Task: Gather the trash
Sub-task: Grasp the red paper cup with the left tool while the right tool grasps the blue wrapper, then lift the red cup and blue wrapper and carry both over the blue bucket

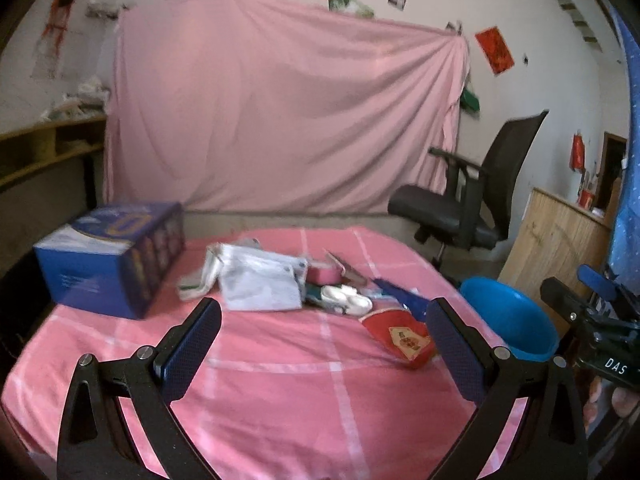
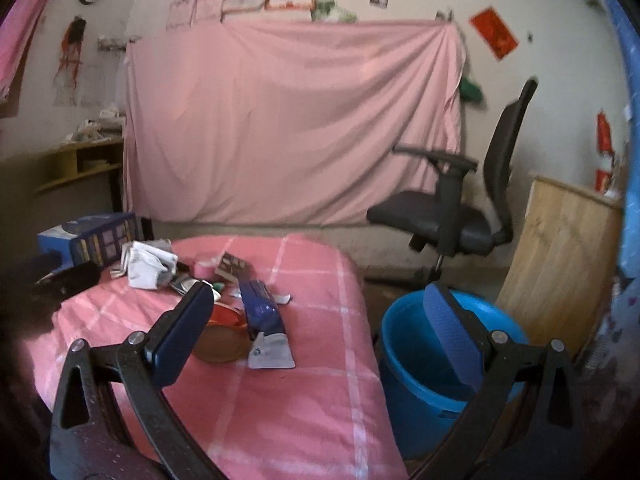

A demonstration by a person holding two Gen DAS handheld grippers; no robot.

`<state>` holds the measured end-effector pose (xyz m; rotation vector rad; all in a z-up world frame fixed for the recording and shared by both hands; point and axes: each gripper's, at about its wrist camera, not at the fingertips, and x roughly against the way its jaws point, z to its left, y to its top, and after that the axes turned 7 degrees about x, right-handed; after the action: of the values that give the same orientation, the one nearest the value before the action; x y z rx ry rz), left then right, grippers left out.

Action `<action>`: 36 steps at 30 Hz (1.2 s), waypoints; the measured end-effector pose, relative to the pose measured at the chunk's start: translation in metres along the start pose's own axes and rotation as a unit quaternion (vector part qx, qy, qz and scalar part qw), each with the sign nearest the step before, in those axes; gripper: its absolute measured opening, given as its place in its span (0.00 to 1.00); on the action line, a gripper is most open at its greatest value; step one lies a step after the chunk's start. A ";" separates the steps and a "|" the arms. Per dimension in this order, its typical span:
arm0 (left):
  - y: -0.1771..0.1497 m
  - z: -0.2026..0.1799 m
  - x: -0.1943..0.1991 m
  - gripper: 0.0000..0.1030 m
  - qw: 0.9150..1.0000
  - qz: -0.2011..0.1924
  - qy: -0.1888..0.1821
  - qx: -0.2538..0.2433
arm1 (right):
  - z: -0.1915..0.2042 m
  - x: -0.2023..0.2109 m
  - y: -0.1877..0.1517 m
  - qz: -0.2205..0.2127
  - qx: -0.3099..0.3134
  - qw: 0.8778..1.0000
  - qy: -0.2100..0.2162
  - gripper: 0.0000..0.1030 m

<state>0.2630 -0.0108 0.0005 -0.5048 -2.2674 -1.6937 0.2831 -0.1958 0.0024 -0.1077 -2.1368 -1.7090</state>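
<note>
A heap of trash lies on the pink checked tablecloth [image 1: 280,380]: a crumpled white bag [image 1: 260,280], a red wrapper [image 1: 404,340], a dark blue wrapper [image 1: 404,300] and small white pieces [image 1: 348,300]. My left gripper [image 1: 324,306] is open above the cloth, just short of the heap, with nothing between its fingers. In the right wrist view the blue wrapper [image 2: 262,308] and red wrapper [image 2: 226,316] lie ahead and to the left. My right gripper [image 2: 320,294] is open and empty over the table's right edge. A blue bucket [image 2: 420,360] stands on the floor beside the table.
A blue cardboard box [image 1: 108,256] sits on the table's far left corner. A black office chair [image 2: 452,216] stands behind the bucket, and a wooden board [image 2: 560,264] leans at the right. A pink sheet [image 1: 280,112] hangs at the back.
</note>
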 end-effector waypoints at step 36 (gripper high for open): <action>0.009 0.021 -0.077 0.10 0.952 0.232 -0.117 0.164 | 0.010 -0.117 -0.030 0.211 -0.026 0.957 0.196 0.45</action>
<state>0.3366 0.0025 -0.0292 -1.0992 -2.2791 -1.0518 0.3781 -0.1723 -0.0684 -0.2061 -1.6384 -1.3981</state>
